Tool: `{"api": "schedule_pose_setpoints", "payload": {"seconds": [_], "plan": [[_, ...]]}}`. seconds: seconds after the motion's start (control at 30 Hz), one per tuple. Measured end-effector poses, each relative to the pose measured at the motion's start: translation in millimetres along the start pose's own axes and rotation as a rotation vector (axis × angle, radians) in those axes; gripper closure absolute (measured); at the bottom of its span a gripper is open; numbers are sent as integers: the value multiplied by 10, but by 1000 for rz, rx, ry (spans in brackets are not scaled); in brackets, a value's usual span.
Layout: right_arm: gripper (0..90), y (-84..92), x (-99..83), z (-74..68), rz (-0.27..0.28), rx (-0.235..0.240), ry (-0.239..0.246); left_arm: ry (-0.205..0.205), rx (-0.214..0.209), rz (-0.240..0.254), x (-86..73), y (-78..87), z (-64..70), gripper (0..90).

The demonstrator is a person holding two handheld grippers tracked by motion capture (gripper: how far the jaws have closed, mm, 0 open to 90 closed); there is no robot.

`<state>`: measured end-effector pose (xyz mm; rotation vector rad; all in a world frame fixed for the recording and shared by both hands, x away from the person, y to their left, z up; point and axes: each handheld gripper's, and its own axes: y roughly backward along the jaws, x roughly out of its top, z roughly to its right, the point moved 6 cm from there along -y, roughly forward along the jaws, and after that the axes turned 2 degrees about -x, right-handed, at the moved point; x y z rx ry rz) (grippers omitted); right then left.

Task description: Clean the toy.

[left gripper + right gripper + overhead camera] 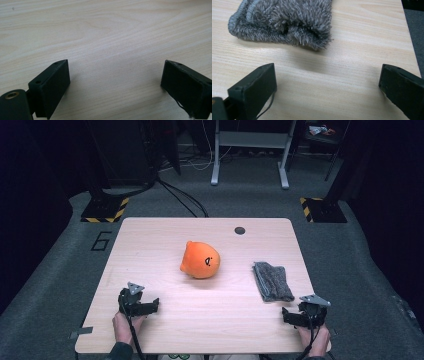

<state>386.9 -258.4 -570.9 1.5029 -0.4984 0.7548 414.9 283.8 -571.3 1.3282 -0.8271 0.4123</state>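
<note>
Left hand-held gripper jaws apart, empty, over bare worktop. Right hand-held gripper jaws apart, empty, just short of folded grey cloth near worktop's right edge. Orange plush toy mid-worktop.

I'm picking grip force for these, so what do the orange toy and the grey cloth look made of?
The orange toy looks like soft plush: matte, rounded, with a face that seems stitched or printed. The grey cloth appears to be shaggy microfibre or chenille, with fuzzy pile and a bound edge, folded. Both lie on a table with a pale wood-grain top, likely laminate.
</note>
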Motion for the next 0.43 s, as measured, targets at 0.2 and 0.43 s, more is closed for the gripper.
{"api": "schedule_pose_setpoints", "payload": {"seconds": [0.2,0.43], "plan": [[0,-12,-4,9,-2,14,-10,7,-3,7,-22,14,3,75],[0,-23,4,5,0,7,-16,10,8,12,-14,6,2,75]]}}
